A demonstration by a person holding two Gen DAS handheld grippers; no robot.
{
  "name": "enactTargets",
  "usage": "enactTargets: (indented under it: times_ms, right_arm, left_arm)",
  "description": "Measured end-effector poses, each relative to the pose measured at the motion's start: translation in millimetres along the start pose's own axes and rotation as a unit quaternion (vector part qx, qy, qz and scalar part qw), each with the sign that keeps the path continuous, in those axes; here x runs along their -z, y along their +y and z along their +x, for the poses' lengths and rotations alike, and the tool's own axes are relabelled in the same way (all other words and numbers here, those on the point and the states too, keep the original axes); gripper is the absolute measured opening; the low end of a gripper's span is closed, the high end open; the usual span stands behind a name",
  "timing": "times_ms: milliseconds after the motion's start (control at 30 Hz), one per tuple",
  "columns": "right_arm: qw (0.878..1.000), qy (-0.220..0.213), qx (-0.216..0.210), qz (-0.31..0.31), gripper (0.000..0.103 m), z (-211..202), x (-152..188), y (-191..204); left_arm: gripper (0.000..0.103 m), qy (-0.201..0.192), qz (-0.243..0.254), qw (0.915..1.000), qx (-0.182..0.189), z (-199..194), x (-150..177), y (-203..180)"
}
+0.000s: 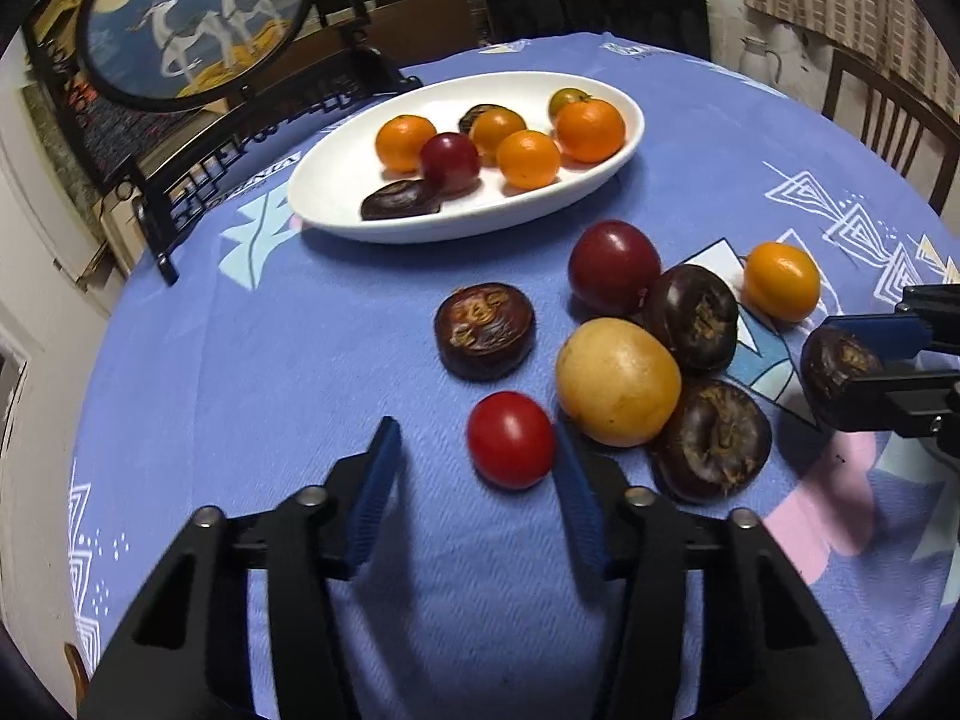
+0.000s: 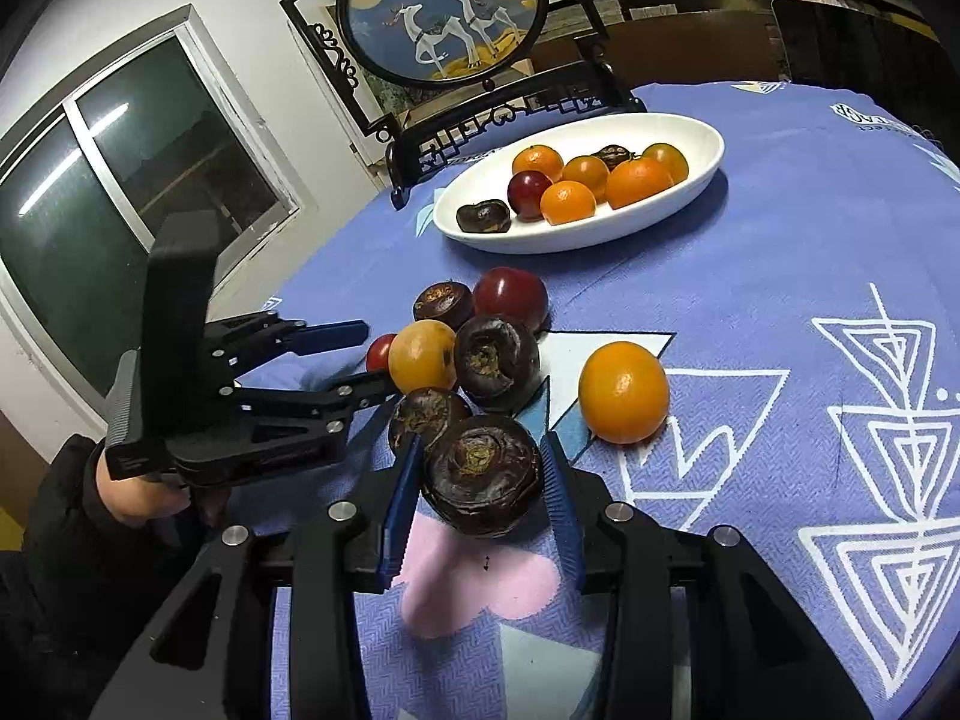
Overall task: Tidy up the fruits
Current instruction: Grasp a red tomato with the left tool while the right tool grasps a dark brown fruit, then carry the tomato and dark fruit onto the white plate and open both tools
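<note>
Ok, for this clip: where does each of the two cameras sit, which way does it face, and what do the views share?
Left wrist: on the left gripper, low over the blue patterned tablecloth, facing the white oval dish; its open blue-padded fingers flank a small red tomato.
Right wrist: on the right gripper, same heading, clamping a dark brown water chestnut; the person's left hand shows.
Shared: dish, loose fruit pile, round deer-painted screen; each view shows the other gripper.
</note>
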State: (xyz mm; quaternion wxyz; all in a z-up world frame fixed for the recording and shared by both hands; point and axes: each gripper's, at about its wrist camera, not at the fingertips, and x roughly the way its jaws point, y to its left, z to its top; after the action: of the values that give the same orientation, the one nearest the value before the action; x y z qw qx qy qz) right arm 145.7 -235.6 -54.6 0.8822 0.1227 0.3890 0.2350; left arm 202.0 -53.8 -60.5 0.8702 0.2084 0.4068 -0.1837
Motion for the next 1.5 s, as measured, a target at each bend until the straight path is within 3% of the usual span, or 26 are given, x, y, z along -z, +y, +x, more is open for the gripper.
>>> enactTargets:
  times_ms: [100,167,467,1000,1300,1500]
  right_arm:
    - [1.0,0.0,0.0,0.0,0.04,0.6,-0.5,-0.2]
    - [1.0,0.0,-0.001,0.0,0.04,0.1,-0.1,-0.1]
    - [1.0,-0.003,-0.003,0.0,0.04,0.2,-1.0,-0.7]
    - [1.0,-0.023,0.002,0.003,0.04,-17.7,-4.2,2.5]
    - [0.993,-0.062,0.042,-0.092,0.04,-65.0,-33.7,32.8]
    - [0.994,-0.067,0.051,-0.074,0.04,-52.0,-89.5,8.2]
  left_arm:
    - [0.041,-0.002,0.005,0.9999,0.01,1.3,-1.5,-2.1]
    - [0.028,-0.003,0.008,0.9998,0.02,1.1,-0.8,-4.4]
    - [0.028,-0.004,-0.017,0.9991,0.037,-8.8,7.5,1.8]
    - [0.028,-0.086,-0.067,0.9923,0.06,-68.5,8.2,17.8]
    - [0.028,-0.118,-0.08,0.9869,0.076,-75.3,-15.0,31.0]
    - [0.028,-0.109,-0.073,0.9878,0.083,-47.1,-53.2,37.9]
